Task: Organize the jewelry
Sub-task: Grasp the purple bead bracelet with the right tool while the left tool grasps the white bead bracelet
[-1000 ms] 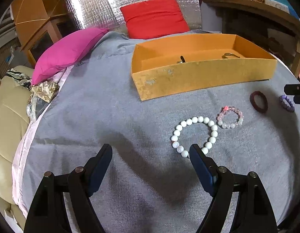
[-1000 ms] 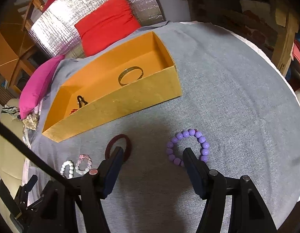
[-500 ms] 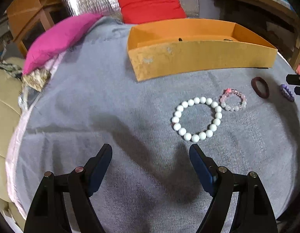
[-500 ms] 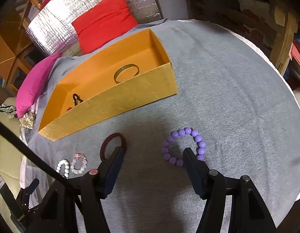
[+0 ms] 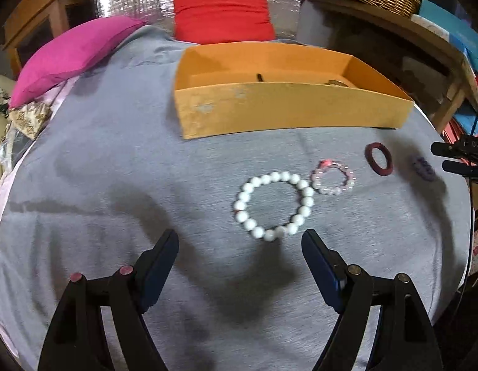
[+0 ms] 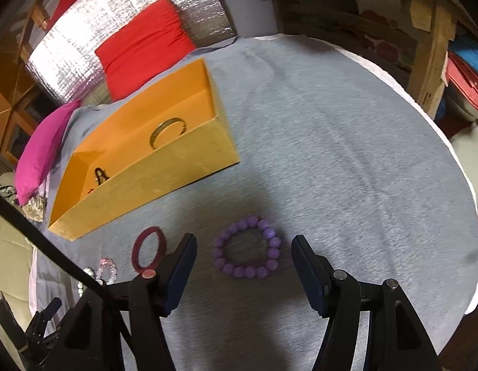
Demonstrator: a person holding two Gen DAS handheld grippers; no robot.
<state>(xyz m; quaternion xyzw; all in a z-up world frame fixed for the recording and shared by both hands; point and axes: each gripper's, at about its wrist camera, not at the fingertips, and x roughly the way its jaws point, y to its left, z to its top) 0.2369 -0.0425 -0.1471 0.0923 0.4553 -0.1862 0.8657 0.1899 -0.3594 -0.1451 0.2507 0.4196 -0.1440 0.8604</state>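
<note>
Straddling round purple beads (image 6: 249, 251), right gripper (image 6: 243, 261) gapes.

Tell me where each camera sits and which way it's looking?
Left wrist: sits on the left gripper, looking forward over the white bead bracelet toward the orange box; its own two open fingers show.
Right wrist: sits on the right gripper, looking down at the purple bead bracelet; its open fingers show.
Shared: both see the orange box, dark red ring, pink bracelet and grey cloth.
</note>
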